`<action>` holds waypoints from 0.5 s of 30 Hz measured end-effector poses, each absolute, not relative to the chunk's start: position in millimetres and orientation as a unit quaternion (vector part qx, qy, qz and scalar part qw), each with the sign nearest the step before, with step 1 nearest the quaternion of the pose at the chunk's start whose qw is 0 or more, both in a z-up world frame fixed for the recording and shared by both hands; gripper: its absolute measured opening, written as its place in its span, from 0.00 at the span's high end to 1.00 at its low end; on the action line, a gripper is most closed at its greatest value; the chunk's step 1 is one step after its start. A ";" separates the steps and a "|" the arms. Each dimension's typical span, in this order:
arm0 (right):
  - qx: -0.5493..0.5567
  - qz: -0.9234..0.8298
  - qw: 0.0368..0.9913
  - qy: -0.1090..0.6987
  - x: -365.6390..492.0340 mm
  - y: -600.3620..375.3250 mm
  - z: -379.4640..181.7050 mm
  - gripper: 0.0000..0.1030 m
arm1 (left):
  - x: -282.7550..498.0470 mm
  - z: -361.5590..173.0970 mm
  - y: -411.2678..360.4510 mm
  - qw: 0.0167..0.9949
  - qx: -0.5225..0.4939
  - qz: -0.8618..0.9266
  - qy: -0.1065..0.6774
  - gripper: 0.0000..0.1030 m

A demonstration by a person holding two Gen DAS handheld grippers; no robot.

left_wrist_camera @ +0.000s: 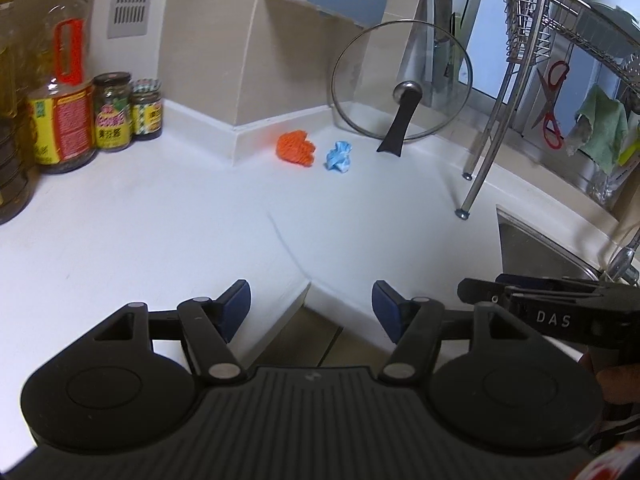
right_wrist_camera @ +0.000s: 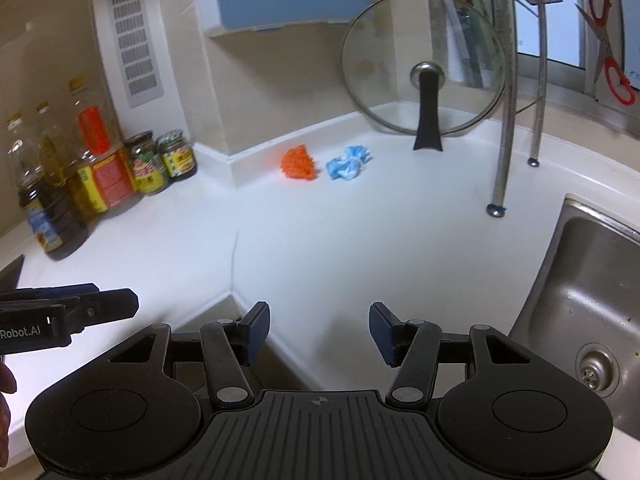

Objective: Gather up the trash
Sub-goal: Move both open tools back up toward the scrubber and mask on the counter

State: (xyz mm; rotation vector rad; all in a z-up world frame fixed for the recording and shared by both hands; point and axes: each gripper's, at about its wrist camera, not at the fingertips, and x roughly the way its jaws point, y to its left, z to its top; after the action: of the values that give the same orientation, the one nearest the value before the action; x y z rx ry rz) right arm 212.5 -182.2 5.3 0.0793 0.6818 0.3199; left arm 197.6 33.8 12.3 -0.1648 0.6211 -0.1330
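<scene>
Hovering at the near edge of a white kitchen counter (left_wrist_camera: 168, 216), the left gripper (left_wrist_camera: 311, 308) and right gripper (right_wrist_camera: 319, 330) both stand with jaws spread wide and nothing between them. Two scraps of trash, an orange wad (left_wrist_camera: 296, 149) and a crumpled blue wad (left_wrist_camera: 338, 156), lie just beside each other well ahead, near the back wall and left of a propped glass lid (left_wrist_camera: 401, 80). Neither wad shows a clear long axis. Both grippers sit about equally far back; the orange wad seems likelier for the left, the blue for the right. Only the right wrist view shows the sink (right_wrist_camera: 584, 280) basin and drain; no bin appears in either.
</scene>
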 end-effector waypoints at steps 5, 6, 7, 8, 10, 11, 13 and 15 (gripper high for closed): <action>0.045 0.158 0.929 0.332 246.2 -191.4 -0.6 0.46 | 229.2 15.1 23.8 0.949 -0.079 -0.058 0.299 0.36; 0.048 0.159 0.929 0.331 255.6 -194.3 -2.5 0.46 | 238.3 14.4 21.8 0.949 -0.078 -0.053 0.299 0.36; 0.050 0.161 0.929 0.331 266.8 -197.0 -4.1 0.46 | 248.3 14.0 20.0 0.950 -0.077 -0.048 0.300 0.36; 0.053 0.162 0.928 0.332 279.1 -200.1 -6.1 0.46 | 258.9 13.7 19.0 0.949 -0.079 -0.042 0.301 0.36; 0.064 0.167 0.925 0.335 306.6 -206.7 -8.9 0.46 | 280.6 14.8 16.8 0.949 -0.088 -0.033 0.303 0.36; 0.069 0.170 0.924 0.334 320.9 -209.7 -9.7 0.46 | 291.9 16.1 15.8 0.949 -0.089 -0.031 0.302 0.36; 0.074 0.175 0.924 0.331 350.6 -214.5 -11.1 0.46 | 315.9 17.6 11.6 0.949 -0.085 -0.023 0.302 0.36; 0.078 0.182 0.923 0.330 380.9 -217.8 -13.6 0.46 | 339.6 18.2 8.7 0.950 -0.083 -0.013 0.300 0.36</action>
State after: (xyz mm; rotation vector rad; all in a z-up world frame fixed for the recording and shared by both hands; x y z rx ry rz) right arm 380.9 -217.8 -13.6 0.1600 0.6769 0.3729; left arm 339.6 8.7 18.2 -0.1688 0.6107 -0.0261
